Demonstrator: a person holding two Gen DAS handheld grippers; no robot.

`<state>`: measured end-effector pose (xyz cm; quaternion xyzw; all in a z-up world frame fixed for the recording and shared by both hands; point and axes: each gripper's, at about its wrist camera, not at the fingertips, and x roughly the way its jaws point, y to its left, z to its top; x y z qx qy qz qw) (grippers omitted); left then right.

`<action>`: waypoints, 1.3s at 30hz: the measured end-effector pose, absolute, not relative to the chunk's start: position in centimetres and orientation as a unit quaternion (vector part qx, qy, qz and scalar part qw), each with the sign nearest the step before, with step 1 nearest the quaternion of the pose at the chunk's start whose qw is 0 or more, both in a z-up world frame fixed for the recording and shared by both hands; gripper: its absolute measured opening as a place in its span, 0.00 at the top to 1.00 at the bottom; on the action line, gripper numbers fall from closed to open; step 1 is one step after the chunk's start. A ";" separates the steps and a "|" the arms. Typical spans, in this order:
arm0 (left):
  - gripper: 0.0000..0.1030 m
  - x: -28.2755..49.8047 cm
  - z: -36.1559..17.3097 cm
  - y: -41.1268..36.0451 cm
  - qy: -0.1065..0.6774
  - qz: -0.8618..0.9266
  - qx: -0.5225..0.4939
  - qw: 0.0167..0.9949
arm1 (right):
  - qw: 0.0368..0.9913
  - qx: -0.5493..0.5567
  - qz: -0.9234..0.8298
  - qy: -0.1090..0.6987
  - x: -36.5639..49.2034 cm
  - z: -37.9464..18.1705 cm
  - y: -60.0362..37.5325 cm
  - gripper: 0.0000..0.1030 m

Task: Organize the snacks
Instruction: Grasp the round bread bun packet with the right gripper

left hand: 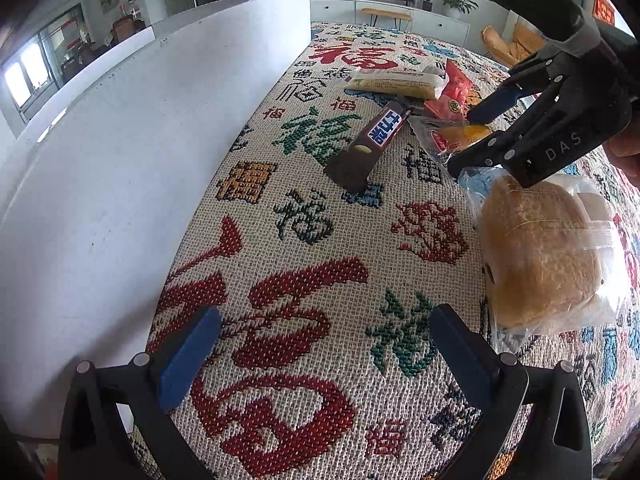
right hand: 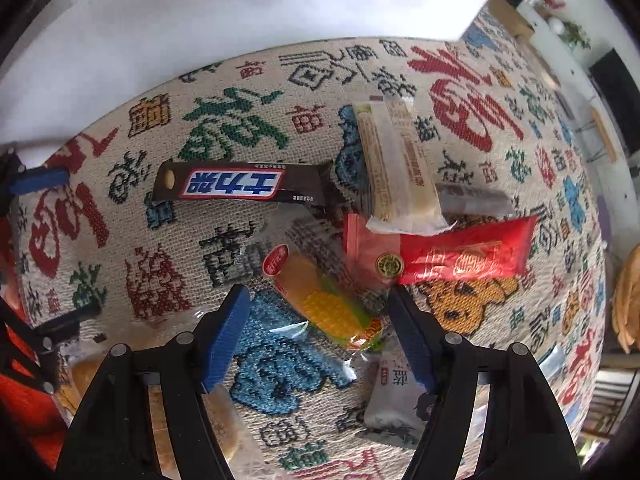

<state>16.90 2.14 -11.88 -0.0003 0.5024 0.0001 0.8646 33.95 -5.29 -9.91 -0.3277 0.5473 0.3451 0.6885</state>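
Right wrist | right gripper (right hand: 320, 332) jaws wide, straddling the corn snack (right hand: 324, 304) to pick it; left gripper (left hand: 320, 348) wide, empty, idle

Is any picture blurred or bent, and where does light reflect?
Left wrist view: sharp, edges bent by the fisheye, a green lamp flares on the right gripper. Right wrist view: same bending, glare on the corn packet, slight blur at the rim.

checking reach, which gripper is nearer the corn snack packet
Right. The right gripper hovers over the corn snack packet, fingers open. The left gripper sits farther back, over bare cloth.
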 end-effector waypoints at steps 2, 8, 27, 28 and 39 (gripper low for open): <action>0.00 16.9 -11.9 2.1 0.502 0.000 0.000 0.865 | 0.678 -0.309 0.321 0.584 34.4 -10.2 -5.4 0.31; 0.00 17.1 -11.9 2.1 0.502 0.001 -0.001 0.865 | 0.660 -0.269 0.274 0.646 35.3 -10.2 -6.0 0.37; 0.00 17.1 -11.9 2.1 0.499 0.003 -0.002 0.866 | 0.725 -0.316 0.259 0.554 32.4 -9.0 -2.7 0.69; 0.00 17.1 -11.9 2.1 0.500 0.003 -0.001 0.866 | 0.727 -0.316 0.254 0.553 32.5 -9.1 -2.4 0.69; 0.00 17.0 -11.8 1.8 0.499 0.002 -0.001 0.867 | 0.755 -0.151 0.258 0.583 35.1 -8.0 -5.2 0.75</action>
